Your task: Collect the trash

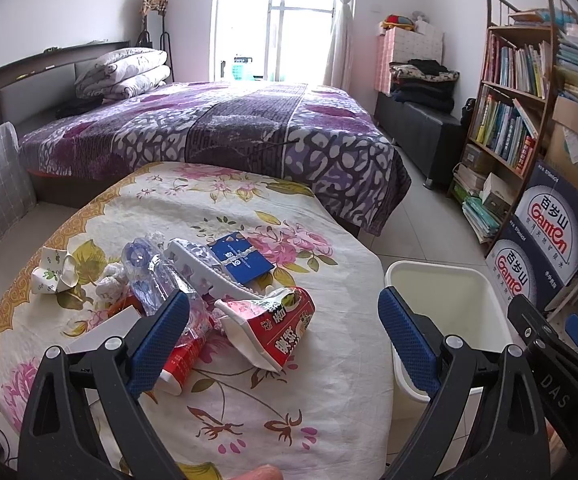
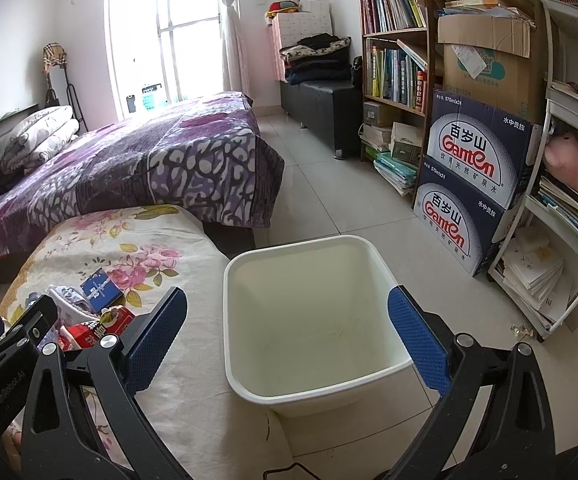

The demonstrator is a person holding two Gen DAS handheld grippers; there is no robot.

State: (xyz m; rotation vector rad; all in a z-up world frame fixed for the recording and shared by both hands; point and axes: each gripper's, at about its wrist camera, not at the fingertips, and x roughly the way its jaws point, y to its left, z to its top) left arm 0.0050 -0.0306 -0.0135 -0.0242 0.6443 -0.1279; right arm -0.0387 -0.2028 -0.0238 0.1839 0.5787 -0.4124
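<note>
A heap of trash lies on the floral-clothed table point(image 1: 309, 392): a red noodle cup point(image 1: 273, 328) on its side, a crushed clear plastic bottle point(image 1: 157, 276), a white tray point(image 1: 205, 268), a blue card point(image 1: 241, 258), a crumpled paper cup point(image 1: 53, 270) and a second red cup point(image 1: 183, 360). My left gripper point(image 1: 285, 344) hangs open just above the red noodle cup, holding nothing. The white bin point(image 2: 313, 316) stands empty on the floor beside the table. My right gripper point(image 2: 289, 344) is open over the bin's near side, also holding nothing.
A bed with a purple cover point(image 1: 217, 128) stands behind the table. At the right are a bookshelf point(image 2: 397, 48), stacked water cartons point(image 2: 473, 176) and a white rack point(image 2: 569, 184). Tiled floor point(image 2: 329, 184) runs between the bed and the shelves.
</note>
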